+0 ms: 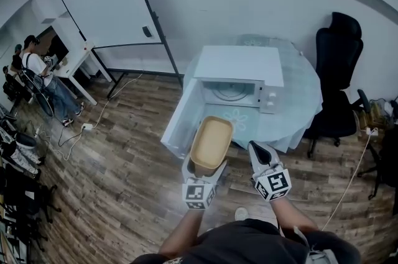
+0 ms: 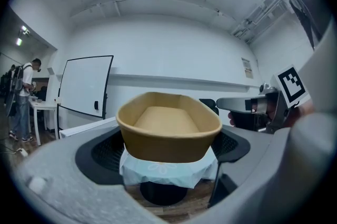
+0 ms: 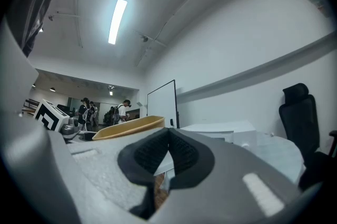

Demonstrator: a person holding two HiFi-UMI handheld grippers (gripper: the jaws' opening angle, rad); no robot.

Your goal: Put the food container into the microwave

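Holding one tan oval paper food container (image 1: 211, 143) tight in the left gripper (image 1: 204, 166), at 6 o'clock from one white box microwave (image 1: 239, 67) with open door. Keeping the right gripper (image 1: 256, 150) squeezed together, empty, at the container's 3 o'clock.

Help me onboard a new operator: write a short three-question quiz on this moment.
1. True or false: the microwave door stands open.
2. What does the left claw grip? A) a mug B) the tan food container C) nothing
3. Fill in: the right claw has its jaws ____ and holds nothing.
Key: 1 true; 2 B; 3 shut.
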